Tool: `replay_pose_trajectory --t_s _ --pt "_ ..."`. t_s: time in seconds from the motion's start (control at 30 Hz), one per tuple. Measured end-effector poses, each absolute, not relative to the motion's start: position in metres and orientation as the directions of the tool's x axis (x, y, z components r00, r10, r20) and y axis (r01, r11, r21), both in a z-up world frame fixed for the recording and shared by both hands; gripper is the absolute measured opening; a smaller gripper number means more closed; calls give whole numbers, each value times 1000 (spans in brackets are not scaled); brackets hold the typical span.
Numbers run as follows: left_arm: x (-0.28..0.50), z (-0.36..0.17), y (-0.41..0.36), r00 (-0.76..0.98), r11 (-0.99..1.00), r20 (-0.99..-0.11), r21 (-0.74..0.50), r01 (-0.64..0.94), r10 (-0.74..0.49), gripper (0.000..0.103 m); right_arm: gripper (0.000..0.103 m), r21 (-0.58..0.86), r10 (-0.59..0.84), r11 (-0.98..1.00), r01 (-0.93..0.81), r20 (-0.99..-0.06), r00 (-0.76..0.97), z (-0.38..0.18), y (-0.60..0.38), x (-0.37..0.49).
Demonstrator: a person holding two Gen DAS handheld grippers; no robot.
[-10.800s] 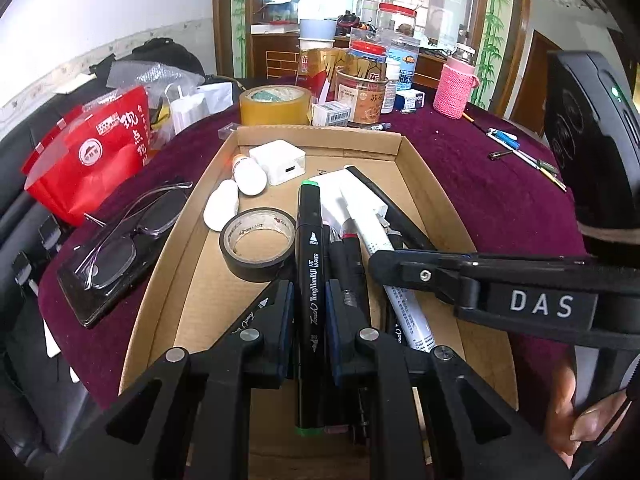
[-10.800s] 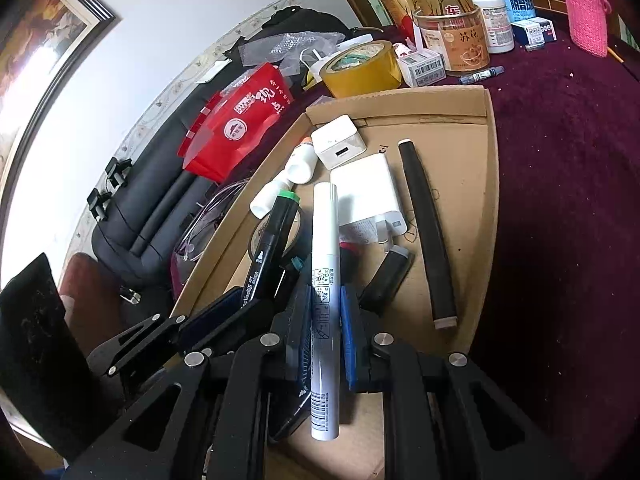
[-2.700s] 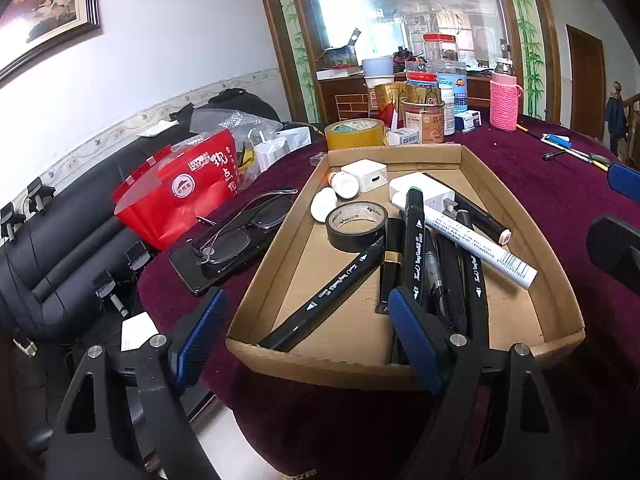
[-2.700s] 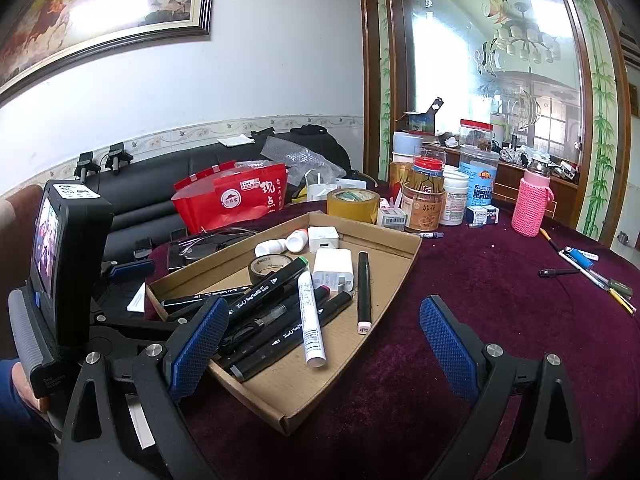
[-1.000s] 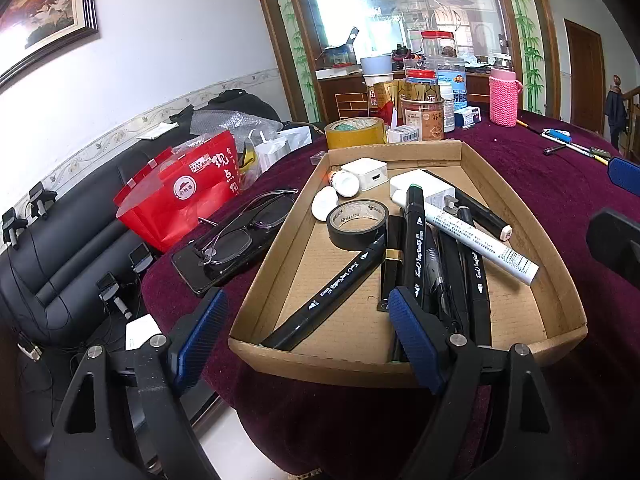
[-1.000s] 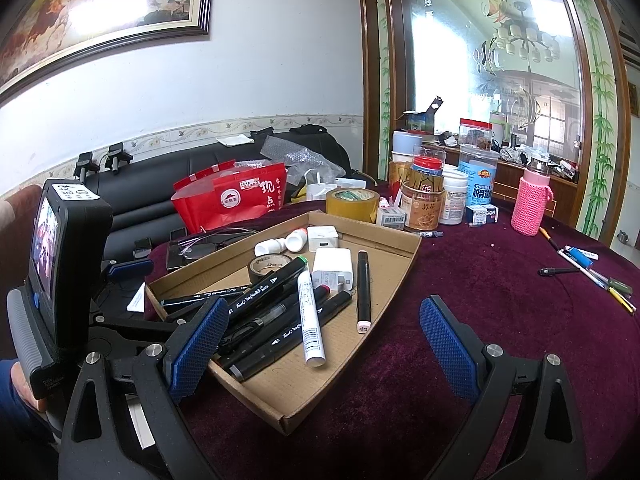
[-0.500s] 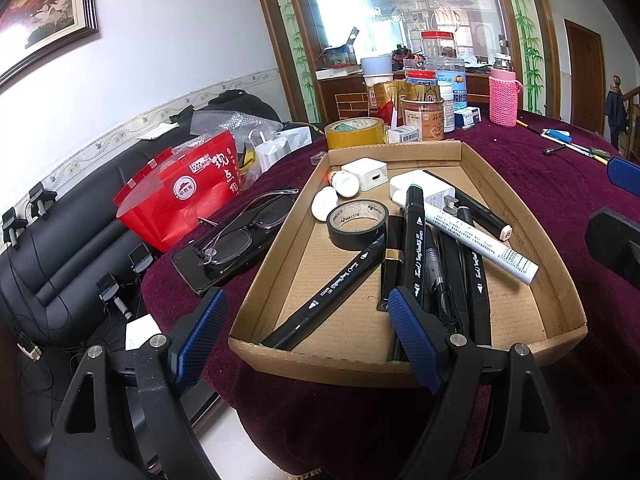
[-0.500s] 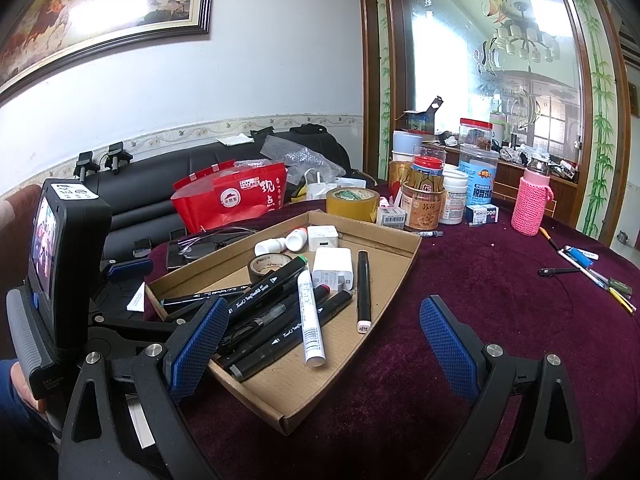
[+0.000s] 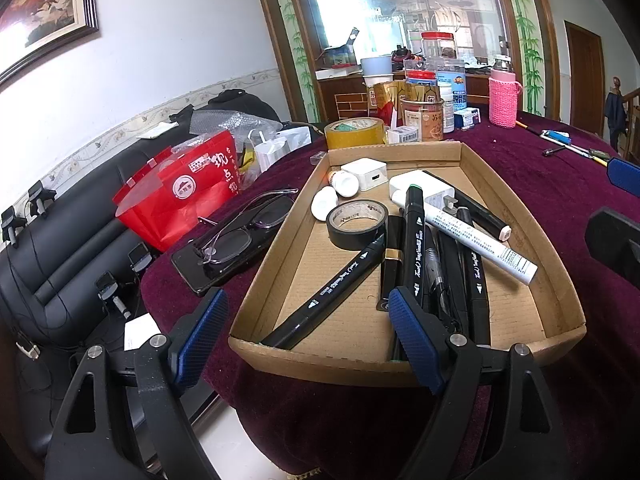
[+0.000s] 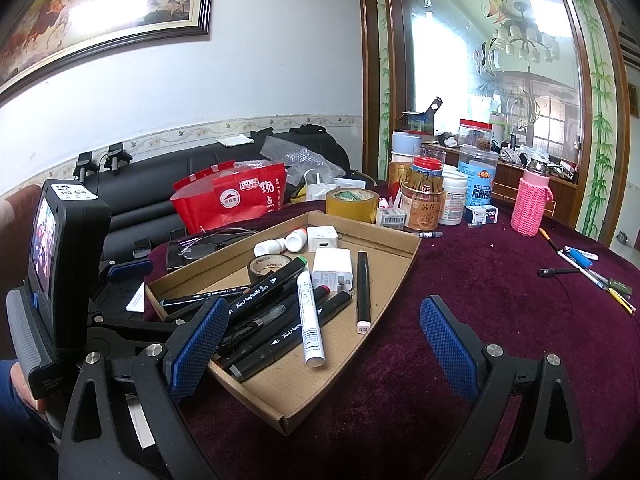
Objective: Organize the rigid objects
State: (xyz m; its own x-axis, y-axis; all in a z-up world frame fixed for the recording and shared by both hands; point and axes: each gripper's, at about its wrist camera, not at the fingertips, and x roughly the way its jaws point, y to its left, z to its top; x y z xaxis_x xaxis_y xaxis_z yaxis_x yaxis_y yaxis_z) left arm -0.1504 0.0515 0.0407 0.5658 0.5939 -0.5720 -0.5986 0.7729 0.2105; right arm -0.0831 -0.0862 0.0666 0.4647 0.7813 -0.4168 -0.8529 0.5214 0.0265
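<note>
Apparently idle, both grippers [image 9: 308, 320] [image 10: 324, 336] gaping, empty

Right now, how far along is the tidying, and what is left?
Done: markers, the white tube and black tape lie in the cardboard tray. In hand: nothing; left gripper and right gripper have jaws open. Left: the pens loose on the cloth, perhaps the glasses.

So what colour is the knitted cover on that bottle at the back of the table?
Pink. The knitted cover shows best in the right wrist view.
</note>
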Motion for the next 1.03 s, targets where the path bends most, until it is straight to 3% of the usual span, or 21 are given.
replay_pose_trajectory --t_s 0.7,0.83,1.03 --pt "-154 44 51 557 755 -554 225 -616 619 83 95 28 781 523 -852 -415 466 67 -86 -83" --pt "-154 44 58 551 765 -590 191 -615 590 83 95 27 781 523 -852 -415 467 67 -86 -83" --pt "-158 46 53 569 758 -547 206 -619 614 83 95 28 778 529 -848 -416 472 68 -86 -82"
